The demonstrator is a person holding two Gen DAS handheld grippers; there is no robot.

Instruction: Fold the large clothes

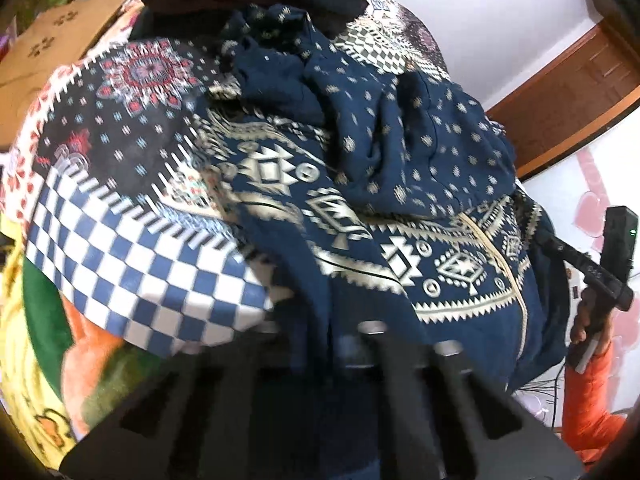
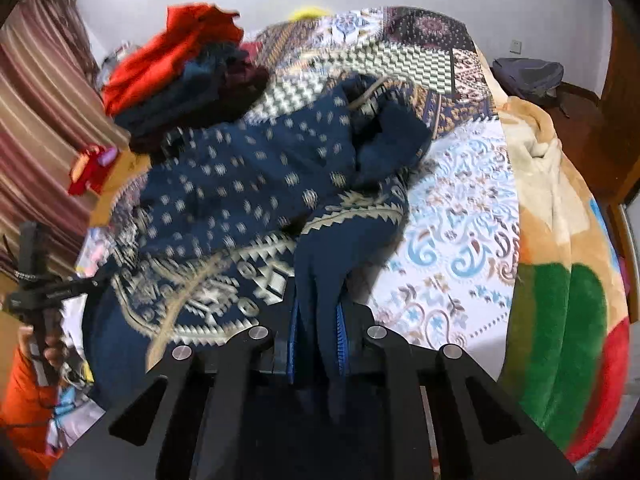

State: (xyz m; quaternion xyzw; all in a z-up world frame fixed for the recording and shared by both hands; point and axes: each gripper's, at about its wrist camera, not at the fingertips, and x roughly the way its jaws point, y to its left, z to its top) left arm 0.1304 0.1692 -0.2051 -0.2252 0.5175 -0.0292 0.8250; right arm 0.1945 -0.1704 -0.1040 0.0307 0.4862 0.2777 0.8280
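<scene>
A large navy garment (image 1: 400, 160) with cream geometric bands and small dots lies crumpled on the bed. In the left wrist view its cloth drapes over my left gripper (image 1: 352, 344), hiding the fingertips; the jaws stand together in the fabric. In the right wrist view the same garment (image 2: 248, 184) spreads to the left, and a plain navy fold runs down between the blue pads (image 2: 340, 336) of my right gripper (image 2: 318, 336), which is shut on it. A hand in an orange sleeve (image 1: 588, 412) holds the right tool at the garment's far edge.
A patchwork bedspread (image 2: 452, 216) covers the bed. A pile of red and dark clothes (image 2: 180, 60) sits at its far left. A plush multicoloured blanket (image 2: 560, 300) lies along the right side. A cardboard box (image 1: 60, 40) and a striped curtain (image 2: 36, 112) stand beyond.
</scene>
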